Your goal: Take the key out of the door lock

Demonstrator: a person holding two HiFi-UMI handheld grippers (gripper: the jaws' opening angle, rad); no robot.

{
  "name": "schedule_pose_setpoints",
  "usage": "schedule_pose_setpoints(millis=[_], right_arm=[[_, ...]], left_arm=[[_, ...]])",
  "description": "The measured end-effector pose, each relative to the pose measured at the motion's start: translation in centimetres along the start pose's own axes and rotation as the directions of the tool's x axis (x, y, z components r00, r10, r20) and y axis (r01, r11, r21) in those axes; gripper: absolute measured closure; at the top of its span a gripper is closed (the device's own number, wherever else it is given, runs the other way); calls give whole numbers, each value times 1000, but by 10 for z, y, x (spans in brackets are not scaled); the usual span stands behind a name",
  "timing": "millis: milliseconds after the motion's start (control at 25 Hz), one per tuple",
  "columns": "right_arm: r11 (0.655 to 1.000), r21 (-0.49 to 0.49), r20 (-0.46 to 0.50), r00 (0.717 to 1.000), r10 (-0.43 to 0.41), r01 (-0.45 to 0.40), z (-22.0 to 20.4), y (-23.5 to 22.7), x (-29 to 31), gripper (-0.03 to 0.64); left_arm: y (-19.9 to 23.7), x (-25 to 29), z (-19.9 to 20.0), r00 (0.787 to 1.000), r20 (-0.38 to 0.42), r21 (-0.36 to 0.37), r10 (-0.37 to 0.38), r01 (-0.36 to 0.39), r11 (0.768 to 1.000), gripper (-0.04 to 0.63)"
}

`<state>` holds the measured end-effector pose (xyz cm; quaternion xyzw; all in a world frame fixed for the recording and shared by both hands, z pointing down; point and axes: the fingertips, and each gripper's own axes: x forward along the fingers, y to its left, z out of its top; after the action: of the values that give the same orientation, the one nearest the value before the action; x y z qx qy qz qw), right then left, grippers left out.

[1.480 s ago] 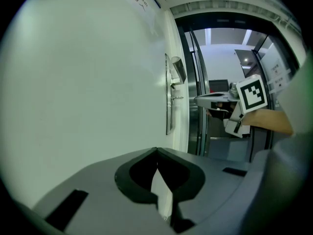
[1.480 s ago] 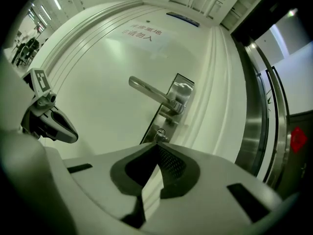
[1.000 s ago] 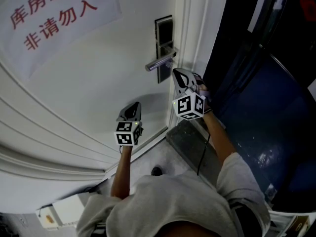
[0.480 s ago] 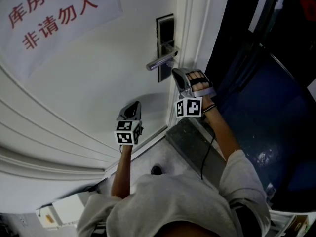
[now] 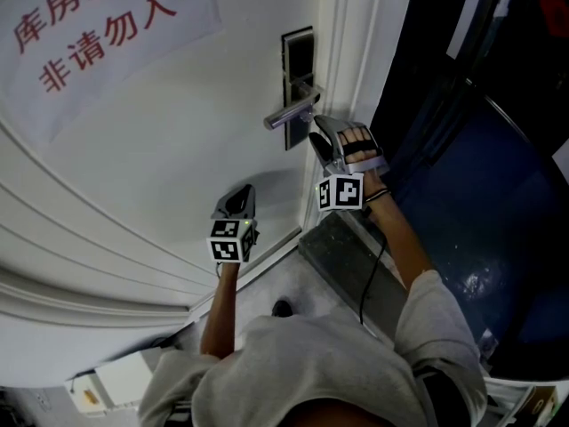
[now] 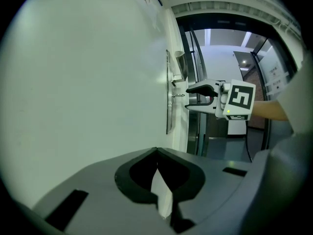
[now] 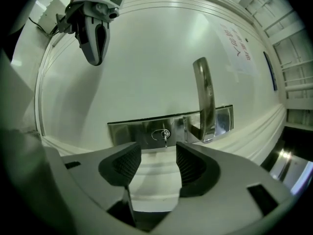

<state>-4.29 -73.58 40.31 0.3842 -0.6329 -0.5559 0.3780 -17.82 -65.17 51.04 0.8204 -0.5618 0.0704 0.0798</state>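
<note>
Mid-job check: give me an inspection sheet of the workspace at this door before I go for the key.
Surface: white door, bare around the lock.
Job's things: key sits in the lock plate; lever handle beside it.
Clutter: pale box on the floor by the person's feet.
Grippers: right gripper fingers opening, nothing between them, key just ahead; left gripper shut, empty, well clear of the lock.
Cables: dark cable hangs from the right gripper along the forearm.
Surroundings: paper sign with red characters on the door; dark threshold below; dark space beyond the frame.
</note>
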Motion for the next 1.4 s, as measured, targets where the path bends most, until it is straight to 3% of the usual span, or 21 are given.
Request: schedule_pose_setpoints(millis=[240,440,840,1400], right_arm=[[999,-32,11,1000,-22,23,4,-5,15,405],[998,-30,27,998,-59,60,7,-15,23,488],[991,-96,36,996,-87,91,9,-13,35,580],[990,-113,22,997,-76,78,8,-12,34,588]], left_arm=[[0,1,-2,1000,-3,-4,-3,3,1000,577],[5,-2,-4,1000,-10,-7,5,-5,1000,577],[15,-5,-7,1000,-17,-11,21,-21,1000,577],[7,-4,-9,1000,-21,-13,13,-13,1000,577]])
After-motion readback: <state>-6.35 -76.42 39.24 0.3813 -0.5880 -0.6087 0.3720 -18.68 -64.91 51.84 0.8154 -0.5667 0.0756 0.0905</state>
